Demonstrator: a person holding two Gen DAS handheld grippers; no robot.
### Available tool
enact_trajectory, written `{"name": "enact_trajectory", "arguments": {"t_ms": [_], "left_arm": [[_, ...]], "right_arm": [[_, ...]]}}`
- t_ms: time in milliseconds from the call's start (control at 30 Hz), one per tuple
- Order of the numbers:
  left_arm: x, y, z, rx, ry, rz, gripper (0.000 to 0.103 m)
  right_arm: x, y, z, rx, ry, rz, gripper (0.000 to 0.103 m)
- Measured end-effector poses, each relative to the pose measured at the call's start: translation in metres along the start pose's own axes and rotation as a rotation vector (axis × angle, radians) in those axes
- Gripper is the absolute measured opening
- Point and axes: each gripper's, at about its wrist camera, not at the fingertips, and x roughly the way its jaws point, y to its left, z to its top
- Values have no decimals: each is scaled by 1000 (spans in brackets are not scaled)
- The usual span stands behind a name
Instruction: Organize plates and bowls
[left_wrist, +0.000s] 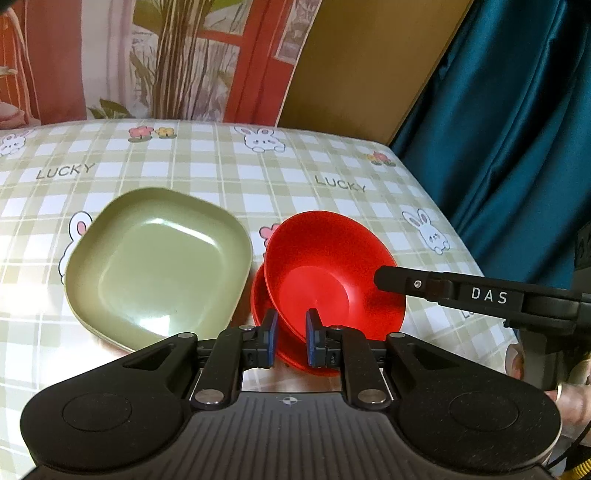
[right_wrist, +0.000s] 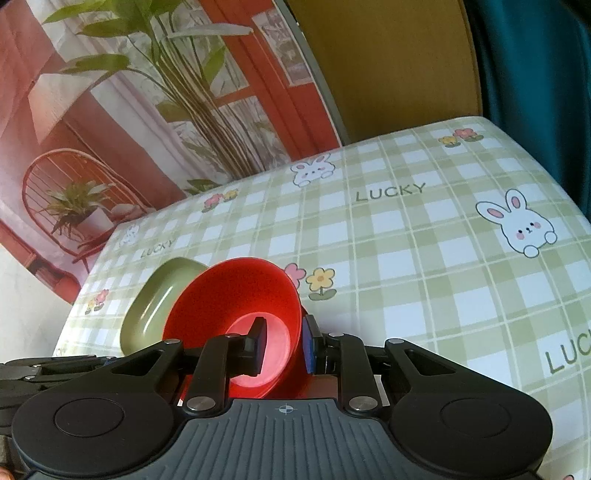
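A red bowl (left_wrist: 332, 273) is tilted above a second red bowl (left_wrist: 260, 302) that lies on the table beneath it. My right gripper (right_wrist: 282, 343) is shut on the tilted bowl's rim (right_wrist: 236, 295), one finger inside and one outside; its finger shows in the left wrist view (left_wrist: 443, 290) at the bowl's right edge. My left gripper (left_wrist: 290, 341) has its jaws a little apart around the near rim of the red bowls; whether it grips is unclear. A green square plate (left_wrist: 155, 266) lies left of the bowls, and shows behind them in the right wrist view (right_wrist: 155, 299).
The table (left_wrist: 258, 173) has a green checked cloth with rabbits and "LUCKY" print. A printed backdrop (left_wrist: 147, 55) stands behind it, and a teal curtain (left_wrist: 517, 129) hangs past the right edge.
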Motion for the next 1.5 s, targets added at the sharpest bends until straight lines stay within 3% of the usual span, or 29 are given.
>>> {"name": "enact_trajectory", "arguments": {"t_ms": [400,600,1500], "left_arm": [[10,5,-6,-15,48,14,17],[9,13,-4,-37,46,26,31],[37,22,-9,-127,75,-12,31]], "right_arm": [[6,-1,-4,0,25,-9,21],[6,-4,-3,7,15,-14,25],[31,-17,-11,48,49,-11,25]]}}
